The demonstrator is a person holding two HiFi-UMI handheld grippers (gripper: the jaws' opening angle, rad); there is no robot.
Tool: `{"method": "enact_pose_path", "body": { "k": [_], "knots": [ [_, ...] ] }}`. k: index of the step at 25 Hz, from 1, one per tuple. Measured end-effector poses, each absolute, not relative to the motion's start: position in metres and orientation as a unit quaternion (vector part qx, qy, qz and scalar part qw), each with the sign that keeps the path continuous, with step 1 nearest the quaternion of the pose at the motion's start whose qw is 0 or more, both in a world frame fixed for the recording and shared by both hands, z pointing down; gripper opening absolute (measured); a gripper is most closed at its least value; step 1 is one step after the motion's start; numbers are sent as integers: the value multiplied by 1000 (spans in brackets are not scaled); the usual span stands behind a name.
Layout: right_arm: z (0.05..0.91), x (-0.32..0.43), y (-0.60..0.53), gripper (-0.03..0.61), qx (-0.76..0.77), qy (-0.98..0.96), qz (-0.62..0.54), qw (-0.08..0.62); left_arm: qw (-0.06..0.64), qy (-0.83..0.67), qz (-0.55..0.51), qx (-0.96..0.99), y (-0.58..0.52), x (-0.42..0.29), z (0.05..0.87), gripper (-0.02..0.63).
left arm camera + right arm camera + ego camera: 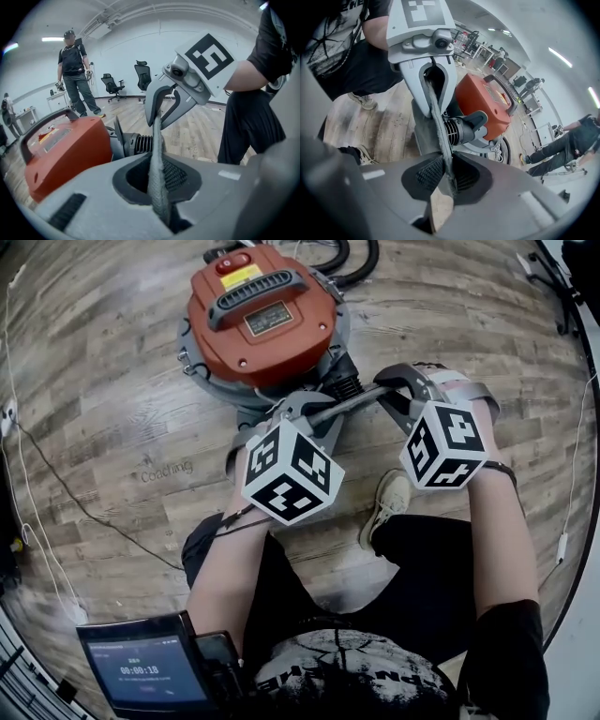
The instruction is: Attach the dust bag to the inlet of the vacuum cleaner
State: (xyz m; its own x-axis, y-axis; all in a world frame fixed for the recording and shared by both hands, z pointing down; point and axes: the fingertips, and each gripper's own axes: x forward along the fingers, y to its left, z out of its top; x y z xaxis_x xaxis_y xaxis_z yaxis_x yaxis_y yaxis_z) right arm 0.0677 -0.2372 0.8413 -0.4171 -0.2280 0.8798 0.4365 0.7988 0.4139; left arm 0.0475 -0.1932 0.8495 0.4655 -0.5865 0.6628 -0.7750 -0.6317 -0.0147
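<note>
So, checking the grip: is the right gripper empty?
No, the right gripper has its jaws pinched shut on the edge of the grey dust bag.

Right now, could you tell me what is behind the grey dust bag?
Behind the dust bag is the black ribbed inlet of the orange vacuum cleaner. The bag covers the inlet's mouth, so whether they touch cannot be seen.
</note>
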Motion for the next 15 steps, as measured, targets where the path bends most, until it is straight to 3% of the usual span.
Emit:
{"method": "enact_pose_path", "body": {
  "k": [15],
  "knots": [
    [850, 66, -245, 57, -56, -798, -279, 531, 172, -400, 309, 845, -201, 50, 856, 32]
  ]
}}
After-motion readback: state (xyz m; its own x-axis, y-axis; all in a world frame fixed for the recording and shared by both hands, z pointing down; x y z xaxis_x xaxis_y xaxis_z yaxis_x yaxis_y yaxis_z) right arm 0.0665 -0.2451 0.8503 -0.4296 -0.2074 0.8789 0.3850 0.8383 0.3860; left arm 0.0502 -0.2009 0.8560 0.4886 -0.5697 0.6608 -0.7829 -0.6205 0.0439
